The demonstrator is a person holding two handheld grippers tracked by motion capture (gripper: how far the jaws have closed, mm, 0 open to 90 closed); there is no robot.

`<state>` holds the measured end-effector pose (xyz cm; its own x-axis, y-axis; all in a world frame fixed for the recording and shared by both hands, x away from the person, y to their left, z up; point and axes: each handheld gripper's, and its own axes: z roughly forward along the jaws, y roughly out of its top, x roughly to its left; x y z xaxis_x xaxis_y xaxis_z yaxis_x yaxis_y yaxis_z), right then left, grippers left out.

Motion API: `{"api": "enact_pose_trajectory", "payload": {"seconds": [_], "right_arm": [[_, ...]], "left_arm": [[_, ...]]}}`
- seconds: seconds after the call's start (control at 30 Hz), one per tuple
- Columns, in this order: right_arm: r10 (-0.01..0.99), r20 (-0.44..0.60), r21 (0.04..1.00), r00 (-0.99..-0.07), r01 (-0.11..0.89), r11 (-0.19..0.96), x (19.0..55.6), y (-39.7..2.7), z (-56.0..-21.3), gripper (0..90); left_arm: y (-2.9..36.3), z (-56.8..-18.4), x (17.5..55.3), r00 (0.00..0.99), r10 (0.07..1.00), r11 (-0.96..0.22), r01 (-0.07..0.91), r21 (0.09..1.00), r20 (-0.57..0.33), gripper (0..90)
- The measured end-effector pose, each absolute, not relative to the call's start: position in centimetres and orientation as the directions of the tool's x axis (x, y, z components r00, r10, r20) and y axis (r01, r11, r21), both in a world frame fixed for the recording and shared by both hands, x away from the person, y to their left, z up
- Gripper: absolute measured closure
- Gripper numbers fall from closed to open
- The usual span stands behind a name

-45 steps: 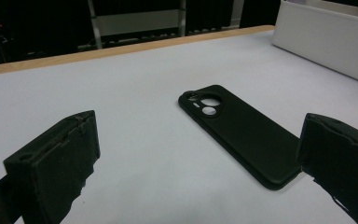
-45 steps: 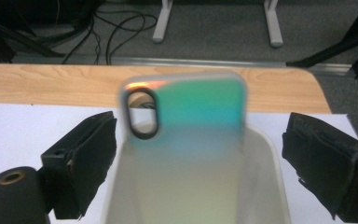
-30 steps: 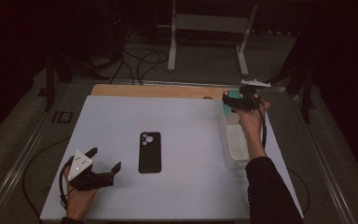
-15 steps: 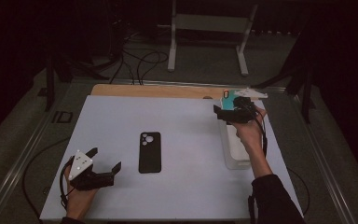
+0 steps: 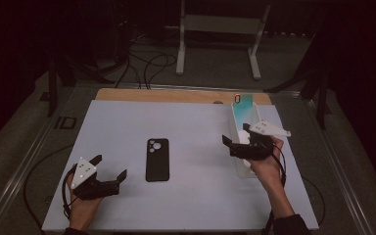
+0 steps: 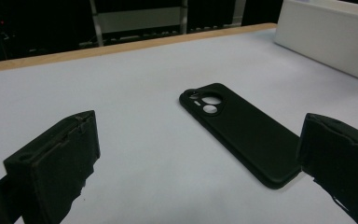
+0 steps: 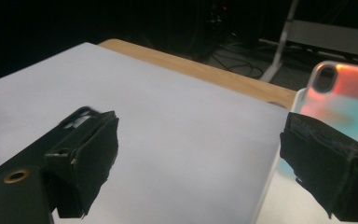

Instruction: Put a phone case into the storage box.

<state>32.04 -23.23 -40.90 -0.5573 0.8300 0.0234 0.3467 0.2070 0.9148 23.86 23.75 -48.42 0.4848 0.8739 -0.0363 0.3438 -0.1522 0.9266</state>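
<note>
Black phone case (image 5: 157,159) lies flat on the worktop (image 5: 127,122), between the left hand-held gripper (image 5: 108,170) and right hand-held gripper (image 5: 235,141), both wide apart and empty.

The phone case (image 5: 157,159) lying on the table (image 5: 191,122) is plain matte black, with no pattern; its camera cut-outs show the pale surface beneath. The table's cover is a flat, very light grey-white, and a strip of light wood colour edges its far side. The bin (image 5: 238,139) at the right is white to translucent. The case (image 5: 243,104) standing in it shades from teal to pink-orange, with a pale rim. The left gripper (image 5: 109,169) and the right gripper (image 5: 235,139) are black, each topped by a light grey three-cornered plate.
</note>
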Motion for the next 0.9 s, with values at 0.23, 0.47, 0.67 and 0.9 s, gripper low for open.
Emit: {"api": "enact_pose_trajectory", "payload": {"seconds": [0.23,0.47,0.67,0.9], "right_arm": [[0.823,0.041,0.931,-0.567,0.321,0.174,28.9,-24.2,-43.0,10.8],[0.814,0.021,0.945,-0.580,0.277,0.173,26.0,-25.3,-44.8,10.8],[0.816,-0.003,0.948,-0.578,0.258,0.186,24.6,-26.2,-45.6,10.9],[0.820,0.029,0.951,-0.572,0.269,0.154,24.8,-26.8,-45.9,11.4]], "left_arm": [[23.7,-48.3,23.9,0.493,0.869,-0.154,0.346,0.925,-0.039,0.0],[23.4,-47.7,23.9,0.509,0.860,-0.156,0.343,0.926,-0.043,0.0],[23.2,-47.3,24.0,0.533,0.844,-0.155,0.342,0.927,-0.055,0.0],[22.2,-46.9,24.3,0.576,0.816,-0.186,0.350,0.918,-0.054,0.0]]}}
